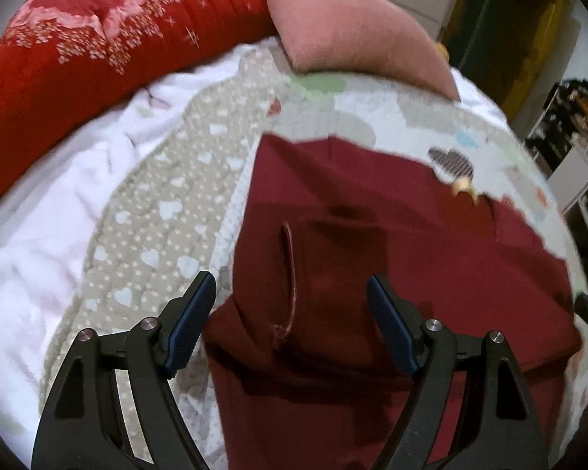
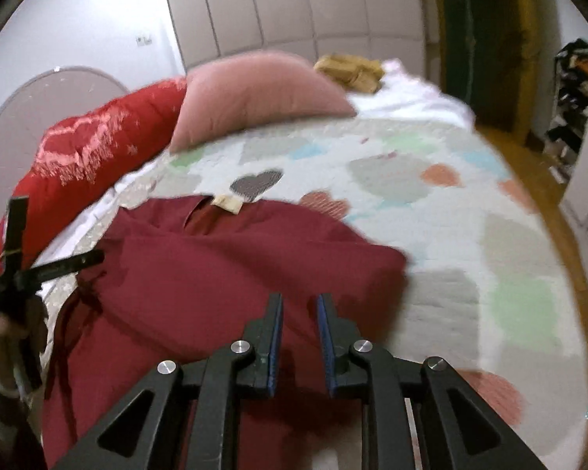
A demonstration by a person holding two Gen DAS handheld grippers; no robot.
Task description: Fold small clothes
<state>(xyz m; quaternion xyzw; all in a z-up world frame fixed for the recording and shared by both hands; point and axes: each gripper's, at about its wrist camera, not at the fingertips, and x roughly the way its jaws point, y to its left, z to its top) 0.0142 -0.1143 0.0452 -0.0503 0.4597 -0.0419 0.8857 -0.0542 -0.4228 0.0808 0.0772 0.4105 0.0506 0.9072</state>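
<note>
A dark red shirt lies spread out on the bed, on a quilt with coloured hearts. The left tool hangs above the shirt with its two fingers wide apart and nothing in them. The right tool is over the shirt's edge. Its fingers are nearly together with a small gap, holding nothing. A pink pillow sits behind.

No legible text, brand, number or sign found: the pale tag at the dark red garment's neckline is too blurred to read.
</note>
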